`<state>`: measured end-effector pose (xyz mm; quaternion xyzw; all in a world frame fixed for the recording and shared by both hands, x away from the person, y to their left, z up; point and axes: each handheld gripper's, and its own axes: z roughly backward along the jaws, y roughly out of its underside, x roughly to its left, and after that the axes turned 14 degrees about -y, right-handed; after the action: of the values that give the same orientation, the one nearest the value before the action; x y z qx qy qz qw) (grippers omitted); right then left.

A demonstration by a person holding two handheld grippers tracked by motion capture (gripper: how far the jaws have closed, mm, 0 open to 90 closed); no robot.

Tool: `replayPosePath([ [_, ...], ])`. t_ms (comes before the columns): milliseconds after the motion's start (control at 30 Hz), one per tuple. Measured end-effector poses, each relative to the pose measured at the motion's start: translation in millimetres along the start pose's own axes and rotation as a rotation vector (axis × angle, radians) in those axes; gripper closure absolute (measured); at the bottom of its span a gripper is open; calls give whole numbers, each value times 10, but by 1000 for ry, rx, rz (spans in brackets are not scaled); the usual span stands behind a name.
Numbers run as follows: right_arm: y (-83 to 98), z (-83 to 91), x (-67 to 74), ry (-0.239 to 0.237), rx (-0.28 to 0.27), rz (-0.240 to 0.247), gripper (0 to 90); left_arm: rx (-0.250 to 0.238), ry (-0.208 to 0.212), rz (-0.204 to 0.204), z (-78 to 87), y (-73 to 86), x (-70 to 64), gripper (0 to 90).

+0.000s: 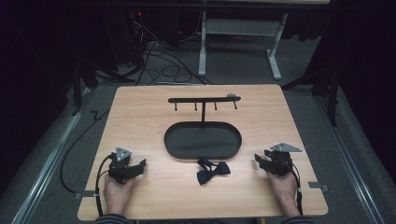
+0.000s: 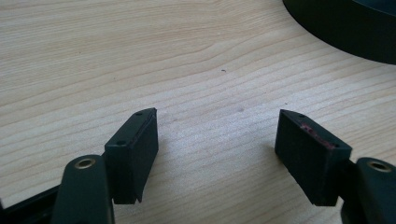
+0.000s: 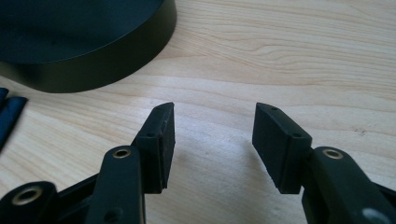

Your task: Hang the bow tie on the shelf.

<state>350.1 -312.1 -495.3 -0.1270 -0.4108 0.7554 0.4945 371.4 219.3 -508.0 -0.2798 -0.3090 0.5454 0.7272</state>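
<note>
Bow tie (image 1: 213,171): black, lying flat and slightly askew on the wooden table (image 1: 140,121), just in front of the oval black tray (image 1: 173,145) (near edge), between both hands.

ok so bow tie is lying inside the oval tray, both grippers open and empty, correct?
Not quite. The bow tie lies on the table just in front of the tray, not inside it; the high view shows this. The left gripper and right gripper are open and empty.
</note>
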Motion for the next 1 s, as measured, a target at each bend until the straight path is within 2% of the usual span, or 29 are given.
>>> replayPosePath([
  [700,21,7,254,-81,-16,26,543,0,0,0,0,0,-1,305],
  [1000,-14,8,397,-120,-20,56,554,0,0,0,1,0,0,307],
])
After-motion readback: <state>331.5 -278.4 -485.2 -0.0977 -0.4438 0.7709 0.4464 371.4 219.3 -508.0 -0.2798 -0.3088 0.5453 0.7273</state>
